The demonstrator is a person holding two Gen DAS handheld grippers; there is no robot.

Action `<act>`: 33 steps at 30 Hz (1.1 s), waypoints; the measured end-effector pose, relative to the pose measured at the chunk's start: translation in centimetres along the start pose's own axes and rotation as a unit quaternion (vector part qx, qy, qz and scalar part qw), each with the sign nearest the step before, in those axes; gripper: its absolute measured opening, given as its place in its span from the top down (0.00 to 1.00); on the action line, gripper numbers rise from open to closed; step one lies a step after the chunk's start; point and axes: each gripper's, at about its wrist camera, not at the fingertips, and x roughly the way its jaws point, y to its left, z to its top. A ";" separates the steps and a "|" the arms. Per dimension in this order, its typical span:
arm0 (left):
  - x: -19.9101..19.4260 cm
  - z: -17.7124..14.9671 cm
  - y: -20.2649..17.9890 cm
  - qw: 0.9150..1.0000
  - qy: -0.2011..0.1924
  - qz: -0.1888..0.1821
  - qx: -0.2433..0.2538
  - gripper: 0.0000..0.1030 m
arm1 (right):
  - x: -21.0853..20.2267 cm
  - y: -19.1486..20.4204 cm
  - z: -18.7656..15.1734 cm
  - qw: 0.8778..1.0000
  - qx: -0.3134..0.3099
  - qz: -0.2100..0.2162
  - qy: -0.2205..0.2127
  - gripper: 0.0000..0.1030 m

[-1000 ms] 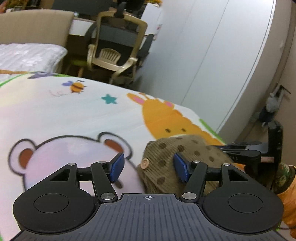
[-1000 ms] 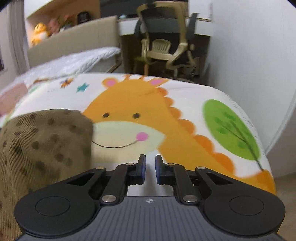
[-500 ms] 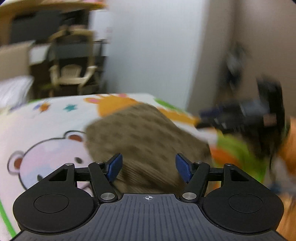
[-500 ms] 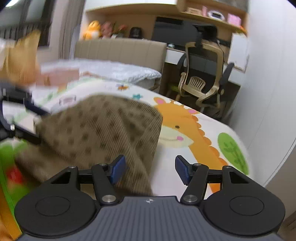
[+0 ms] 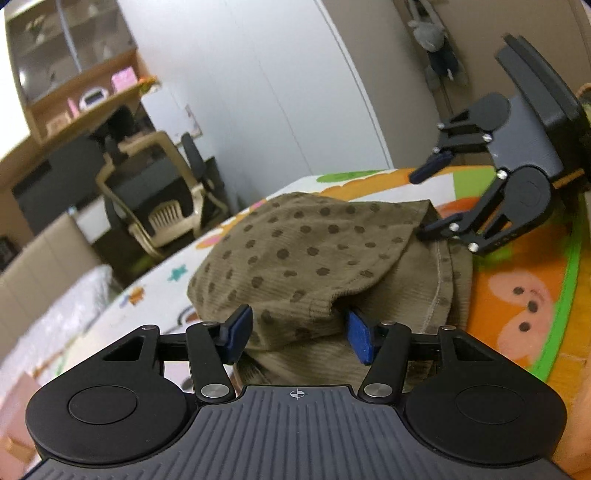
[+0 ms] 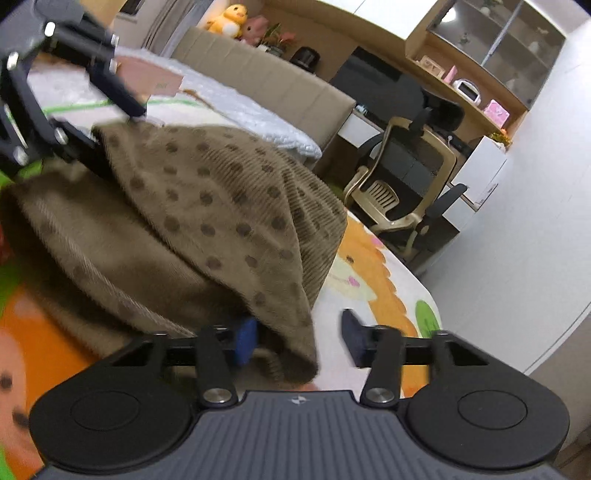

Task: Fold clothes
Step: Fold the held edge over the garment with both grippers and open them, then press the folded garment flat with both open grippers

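A brown corduroy garment with dark dots (image 5: 306, 251) lies bunched on the cartoon-print bed sheet (image 5: 517, 295), its dotted top layer folded over a plain inner layer. My left gripper (image 5: 299, 336) is open, with the garment's near edge lying between its blue pads. My right gripper (image 5: 430, 201) shows at the far right corner of the garment, open, its lower finger against the cloth. In the right wrist view the garment (image 6: 221, 206) fills the left and middle, and its hem hangs between the open right gripper (image 6: 297, 339) fingers. The left gripper (image 6: 110, 125) sits at the cloth's far corner.
A beige office chair (image 6: 399, 192) and desk stand beyond the bed's end. White wardrobe doors (image 5: 295, 92) run along the bed's side. A padded headboard (image 6: 266, 81) with plush toys (image 6: 231, 18) and a white quilt (image 6: 236, 107) lie behind. A grey plush toy (image 5: 439, 48) hangs on the wall.
The right gripper went from shut to open. Both grippers swung round to opposite corners of the garment and tilted; its edges now lie between their fingers.
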 end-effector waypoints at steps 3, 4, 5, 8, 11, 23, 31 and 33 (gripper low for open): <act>1.1 0.2 -0.3 1.000 -0.001 0.009 0.025 0.74 | -1.2 -0.3 1.4 0.999 0.002 -0.010 -0.036 0.91; 1.4 0.3 -0.2 1.000 0.003 0.007 0.029 0.82 | -1.9 -0.6 1.8 0.999 0.008 -0.014 -0.049 0.92; 1.6 0.3 0.0 1.000 0.005 0.005 0.030 0.83 | -2.6 -1.0 2.2 0.998 0.017 -0.017 -0.059 0.92; 0.3 0.8 0.7 1.000 -0.004 0.015 0.020 0.91 | -4.7 -1.8 2.5 0.997 0.036 -0.012 -0.067 0.93; -2.0 1.1 1.3 1.000 -0.015 0.001 -0.002 0.91 | -5.9 -2.0 1.9 0.997 0.042 0.003 -0.059 0.93; -2.6 -1.9 4.3 0.983 0.038 -0.091 -0.155 0.50 | -6.0 -3.3 0.0 0.988 0.110 0.095 -0.044 0.30; 1.1 -0.1 10.6 0.934 0.019 -0.094 -0.343 0.42 | -1.5 -4.5 4.0 0.978 0.158 0.126 -0.060 0.22; 0.8 -0.1 9.9 0.942 0.022 -0.091 -0.321 0.39 | -1.2 -4.0 3.6 0.978 0.153 0.131 -0.056 0.18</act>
